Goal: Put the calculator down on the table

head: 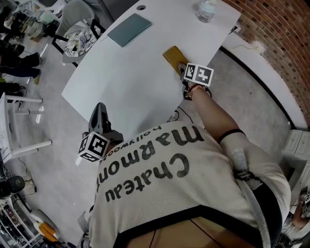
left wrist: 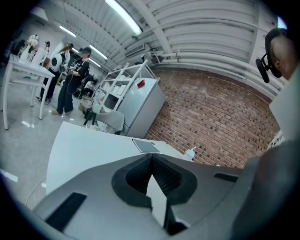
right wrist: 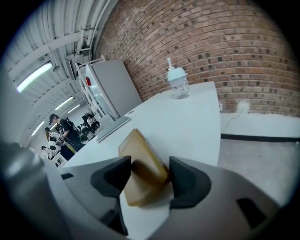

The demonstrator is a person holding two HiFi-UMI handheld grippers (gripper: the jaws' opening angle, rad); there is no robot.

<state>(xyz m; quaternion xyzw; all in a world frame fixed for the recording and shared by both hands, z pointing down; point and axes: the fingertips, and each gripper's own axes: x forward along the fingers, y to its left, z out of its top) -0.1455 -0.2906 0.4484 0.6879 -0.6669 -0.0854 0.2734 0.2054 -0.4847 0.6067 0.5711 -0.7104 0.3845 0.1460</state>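
The tan calculator point(head: 172, 55) lies near the right edge of the white table point(head: 145, 82). My right gripper point(head: 182, 69) is at its near end. In the right gripper view the calculator point(right wrist: 143, 161) sits tilted between the jaws of my right gripper point(right wrist: 149, 177). The jaws stand wide, the pads do not look pressed on it, and its far end rests on the table point(right wrist: 187, 122). My left gripper point(head: 100, 110) hangs off the table's near left edge. Its jaws point(left wrist: 151, 159) are shut with nothing in them.
A teal notebook point(head: 129, 29) lies at the far side of the table, and a clear bottle point(head: 207, 9) stands at the far right corner. A chair point(head: 80, 36) stands to the left. A brick wall point(head: 281, 34) runs along the right. People stand far off.
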